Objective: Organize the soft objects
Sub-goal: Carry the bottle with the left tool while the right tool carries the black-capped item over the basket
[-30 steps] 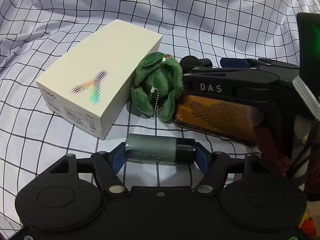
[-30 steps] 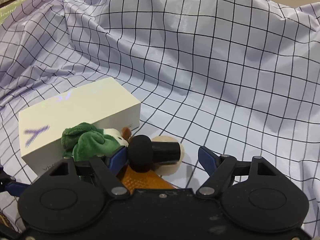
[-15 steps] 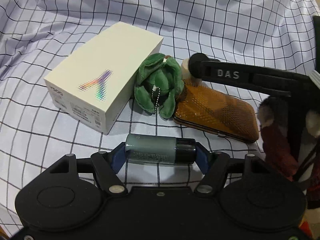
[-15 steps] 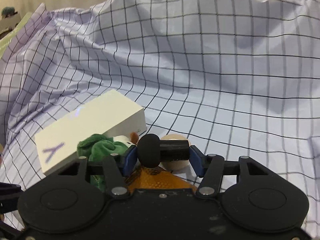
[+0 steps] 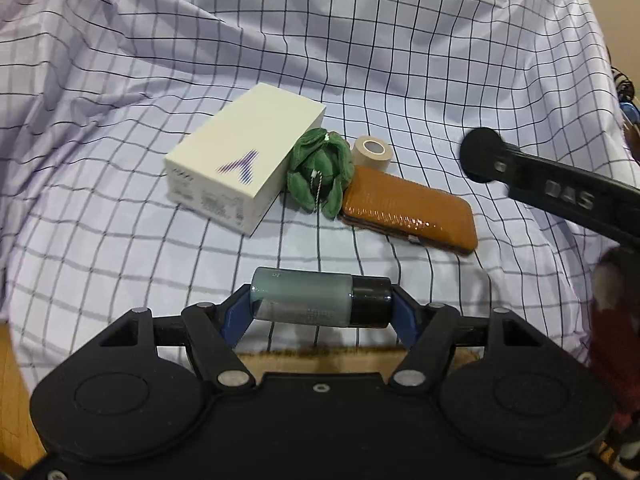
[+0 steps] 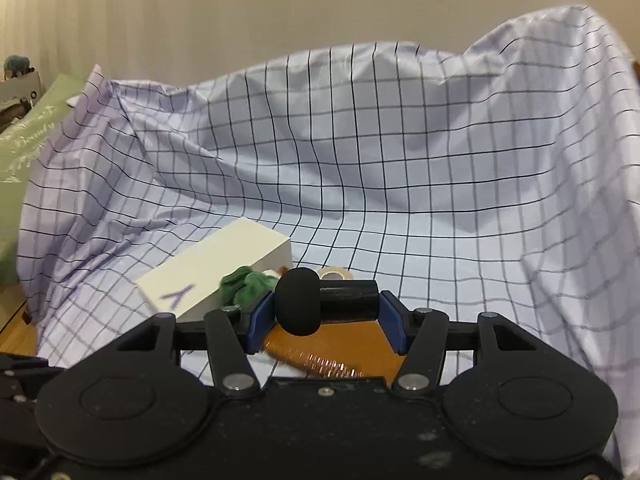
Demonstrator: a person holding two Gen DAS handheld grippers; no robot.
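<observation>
Lying on the checked cloth [image 5: 360, 60], from left to right, were a white box [image 5: 244, 156], a green plush toy [image 5: 320, 172], a tan tape roll [image 5: 370, 152] and a brown case [image 5: 412, 210], each touching the next. The left view showed this row in full, while the right view hid much of the case behind its tongs. The left tongs [image 5: 320, 300] squeezed a grey bottle [image 5: 304, 298] with a black cap, held sideways. The right tongs [image 6: 326, 312] squeezed a black tube [image 6: 348, 298] with a round foam end, also sideways. Only the right view showed the room: a beige wall [image 6: 280, 8] behind the humped cloth, a green cushion [image 6: 28, 136] at far left, and wood floor [image 6: 16, 340] below.
</observation>
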